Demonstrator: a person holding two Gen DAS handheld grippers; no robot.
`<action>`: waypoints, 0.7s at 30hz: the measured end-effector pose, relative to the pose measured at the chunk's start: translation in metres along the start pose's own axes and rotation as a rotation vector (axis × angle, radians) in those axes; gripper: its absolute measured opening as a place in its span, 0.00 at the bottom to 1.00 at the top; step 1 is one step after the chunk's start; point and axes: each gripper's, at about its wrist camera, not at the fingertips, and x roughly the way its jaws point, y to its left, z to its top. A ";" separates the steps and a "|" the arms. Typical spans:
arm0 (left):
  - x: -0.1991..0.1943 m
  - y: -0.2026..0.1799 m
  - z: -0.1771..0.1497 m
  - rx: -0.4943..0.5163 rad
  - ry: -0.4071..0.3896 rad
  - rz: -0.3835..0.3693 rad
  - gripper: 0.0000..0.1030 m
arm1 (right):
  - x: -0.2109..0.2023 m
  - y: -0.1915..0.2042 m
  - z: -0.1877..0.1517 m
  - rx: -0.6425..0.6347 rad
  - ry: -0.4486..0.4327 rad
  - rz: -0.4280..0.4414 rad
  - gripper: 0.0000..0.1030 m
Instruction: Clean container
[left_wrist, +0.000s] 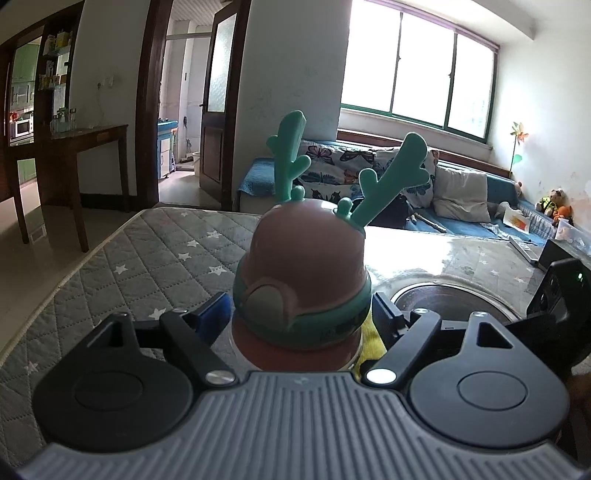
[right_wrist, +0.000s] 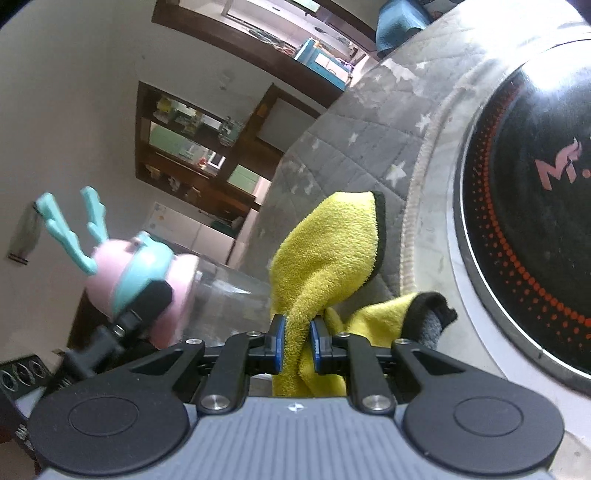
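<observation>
The container is a clear bottle with a pink domed lid (left_wrist: 303, 254) that carries green antlers. My left gripper (left_wrist: 301, 317) is shut on it just below the lid and holds it upright above the grey quilted mat. In the right wrist view the bottle (right_wrist: 221, 295) and its pink lid (right_wrist: 136, 266) show at the left, with the left gripper's finger across the lid. My right gripper (right_wrist: 297, 343) is shut on a yellow cloth (right_wrist: 332, 251) that hangs against the bottle's clear side. A bit of the cloth (left_wrist: 371, 332) shows beside the bottle.
A grey star-patterned quilted mat (left_wrist: 147, 258) covers the surface. A round black induction cooker (right_wrist: 535, 184) sits at the right, also seen in the left wrist view (left_wrist: 450, 299). A blue sofa with cushions (left_wrist: 461, 192) and a dark wooden table (left_wrist: 74, 147) stand beyond.
</observation>
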 end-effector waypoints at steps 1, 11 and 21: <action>-0.001 0.000 0.000 0.002 -0.002 -0.002 0.79 | -0.003 0.002 0.002 0.001 -0.007 0.010 0.14; -0.012 0.001 0.001 0.051 -0.023 -0.015 0.79 | -0.026 0.040 0.035 -0.012 -0.089 0.186 0.14; -0.015 0.007 -0.005 0.041 -0.025 -0.012 0.79 | -0.015 0.035 0.027 -0.172 -0.084 -0.117 0.35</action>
